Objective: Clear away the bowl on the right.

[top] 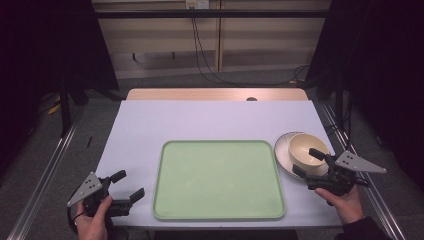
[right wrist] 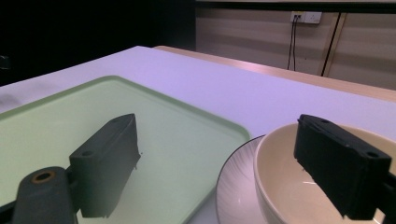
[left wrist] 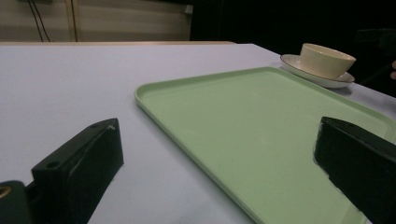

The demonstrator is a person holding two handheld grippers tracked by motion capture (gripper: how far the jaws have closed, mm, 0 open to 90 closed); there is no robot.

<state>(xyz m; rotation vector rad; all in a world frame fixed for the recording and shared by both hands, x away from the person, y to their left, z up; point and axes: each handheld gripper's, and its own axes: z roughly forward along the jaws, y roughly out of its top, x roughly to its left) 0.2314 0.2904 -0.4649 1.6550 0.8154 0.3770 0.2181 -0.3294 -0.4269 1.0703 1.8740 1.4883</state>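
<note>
A cream bowl sits on a white plate just right of an empty pale green tray. My right gripper is open at the bowl's near side. In the right gripper view one jaw hangs over the bowl's hollow and the other stands outside it, above the edge of the tray; neither pad presses on the rim. The plate shows under the bowl. My left gripper rests open near the table's front left corner, left of the tray, with nothing between its jaws.
A white table top carries everything, with a wooden strip along its far edge. Cables hang down the wall behind. Dark curtains stand on both sides. In the left gripper view the bowl and plate lie far off.
</note>
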